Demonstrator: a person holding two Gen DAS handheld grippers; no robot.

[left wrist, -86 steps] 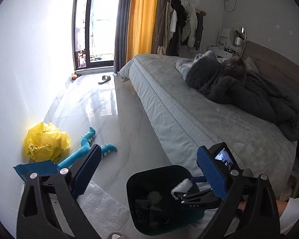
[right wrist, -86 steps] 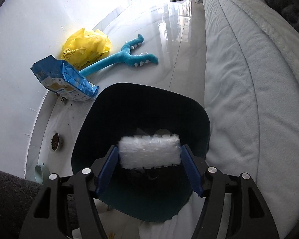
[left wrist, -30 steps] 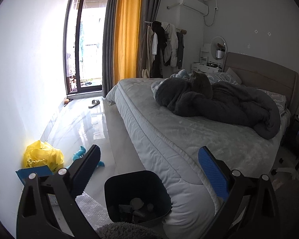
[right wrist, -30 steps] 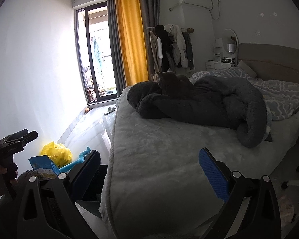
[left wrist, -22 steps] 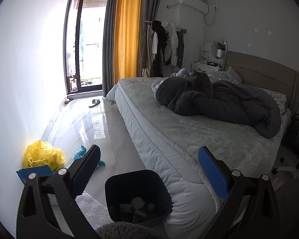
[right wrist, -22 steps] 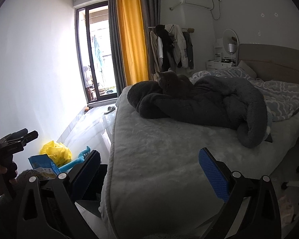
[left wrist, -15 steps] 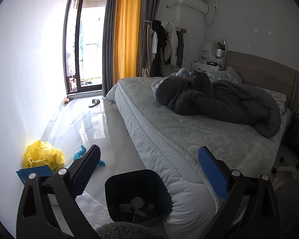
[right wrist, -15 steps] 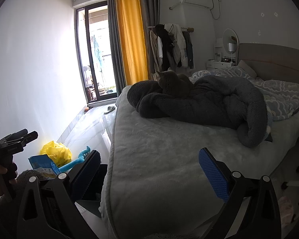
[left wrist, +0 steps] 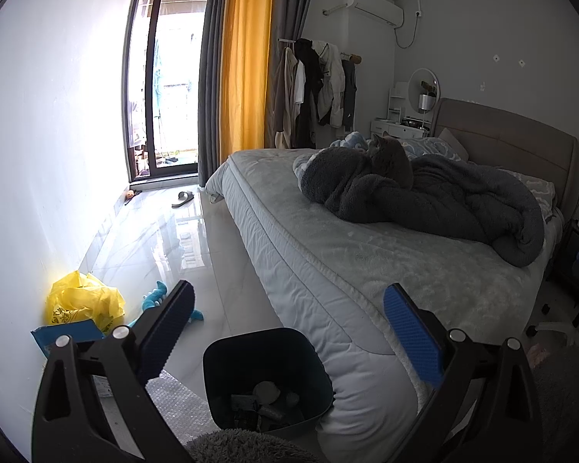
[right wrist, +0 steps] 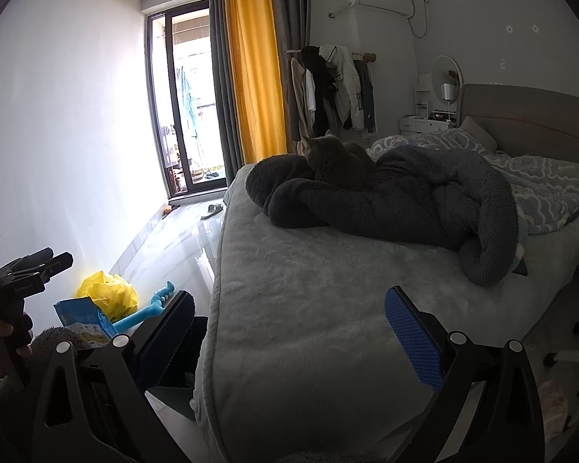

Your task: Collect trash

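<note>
Grey bed (left wrist: 366, 254) filling the right half of the room, padded headboard (left wrist: 509, 139) at the far right. Dark fleece blanket (left wrist: 444, 200) bunched on the mattress, grey cat (left wrist: 391, 154) lying on its far end. Patterned blue quilt (right wrist: 540, 177) beside the blanket, toward the headboard. Glazed balcony door (left wrist: 170, 77) in the far wall; yellow curtain (left wrist: 247, 65) just right of it. Loaded clothes rack (left wrist: 316, 88) right of the curtain, air conditioner (left wrist: 372, 2) mounted above. Round mirror (left wrist: 424, 85) over a white dresser (left wrist: 399, 127). Single slipper (left wrist: 183, 196) on the glossy floor near the door. Teal plush toy (left wrist: 156, 301) on the floor at near left.
</note>
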